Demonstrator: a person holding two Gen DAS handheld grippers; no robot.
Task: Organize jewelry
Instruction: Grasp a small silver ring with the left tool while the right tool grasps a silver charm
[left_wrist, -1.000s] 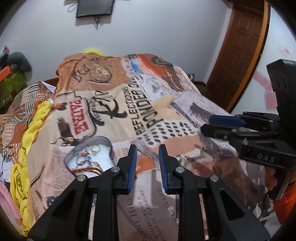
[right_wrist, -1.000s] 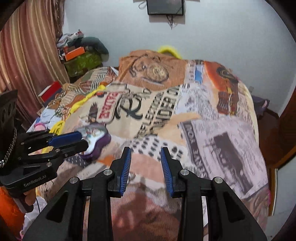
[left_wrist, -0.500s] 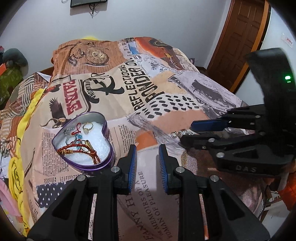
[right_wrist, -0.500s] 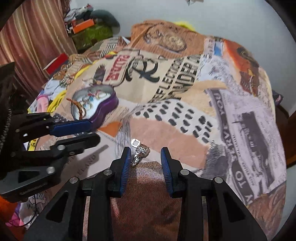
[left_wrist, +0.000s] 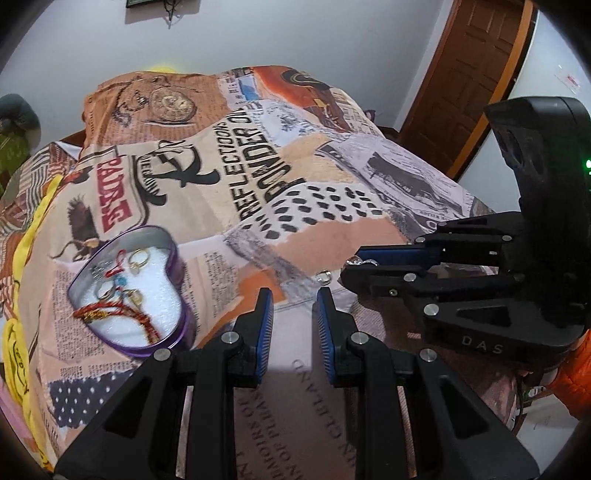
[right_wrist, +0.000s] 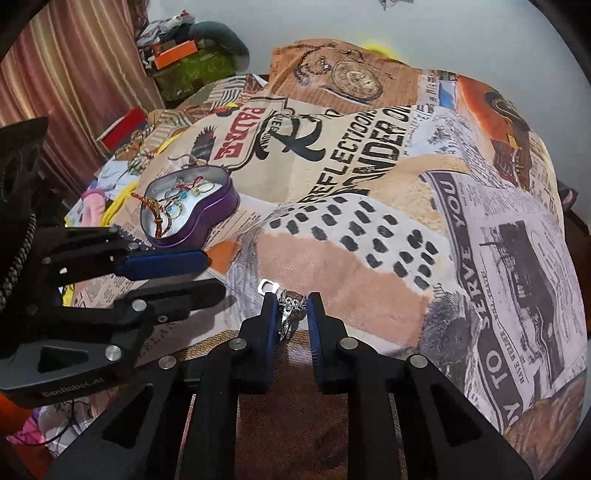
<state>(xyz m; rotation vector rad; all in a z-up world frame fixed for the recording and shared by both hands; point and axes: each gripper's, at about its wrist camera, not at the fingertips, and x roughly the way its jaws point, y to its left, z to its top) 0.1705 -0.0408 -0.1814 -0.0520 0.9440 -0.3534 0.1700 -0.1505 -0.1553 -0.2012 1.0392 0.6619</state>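
Closing my right gripper on silver bracelet lying on bedspread, jaws just narrowing around it, for heart-shaped tin; left gripper waiting, narrow, empty.

One heart-shaped tin, one silver bracelet and two grippers, left gripper, right gripper.

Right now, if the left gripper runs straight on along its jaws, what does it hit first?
Most likely the printed bedspread itself: nothing sits between the left gripper jaws. A small ring lies just ahead, slightly right; depth is unclear, so it may get clipped. The heart-shaped tin is well off to the left.
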